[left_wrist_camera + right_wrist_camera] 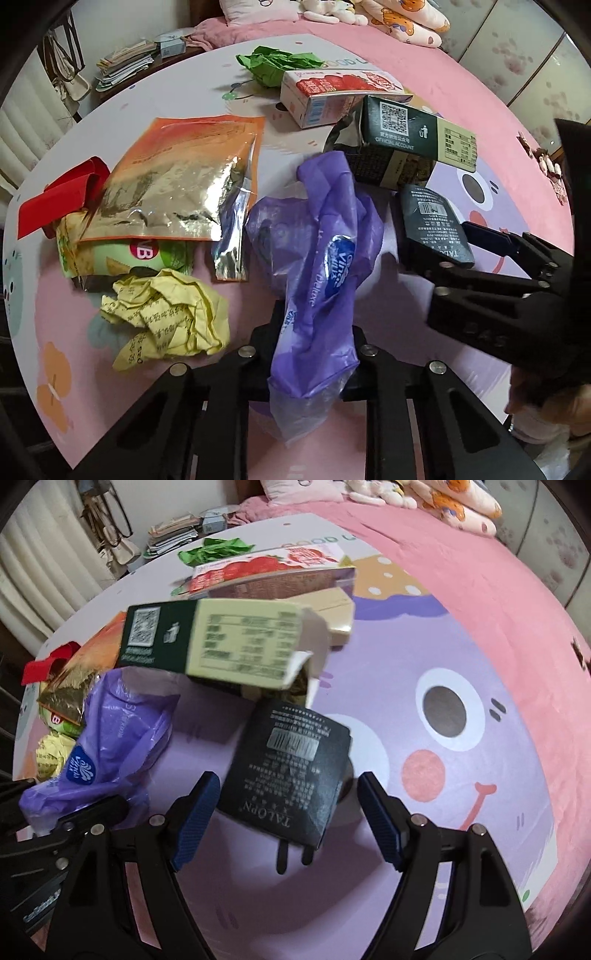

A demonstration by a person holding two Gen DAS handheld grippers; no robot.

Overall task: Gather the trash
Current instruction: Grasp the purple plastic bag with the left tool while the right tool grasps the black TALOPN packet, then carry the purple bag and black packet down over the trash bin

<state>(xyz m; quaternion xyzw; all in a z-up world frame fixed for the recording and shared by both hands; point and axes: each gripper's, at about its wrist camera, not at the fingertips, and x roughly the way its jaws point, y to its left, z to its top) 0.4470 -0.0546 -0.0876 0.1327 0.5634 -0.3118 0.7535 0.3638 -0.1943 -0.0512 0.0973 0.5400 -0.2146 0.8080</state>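
Across the pink cartoon mat (pixel 480 635) the trash sits spread out; left gripper (pixel 314 354) is clamped on the purple plastic bag (pixel 325 236), looks like it's kept up as the collector; right gripper (pixel 288 816) is spread wide around the small dark box (pixel 291 771), not touching; box's long axis runs away from the camera, tilted slightly left.

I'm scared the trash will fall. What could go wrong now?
Two things might go wrong. The left hand-held gripper pinches only a thin fold of the purple plastic bag, so the floppy bag could slip out. The right hand-held gripper is open around the small black box, which sits tilted between the pads; closing now could push it away, or bump the green and cream carton just behind it.
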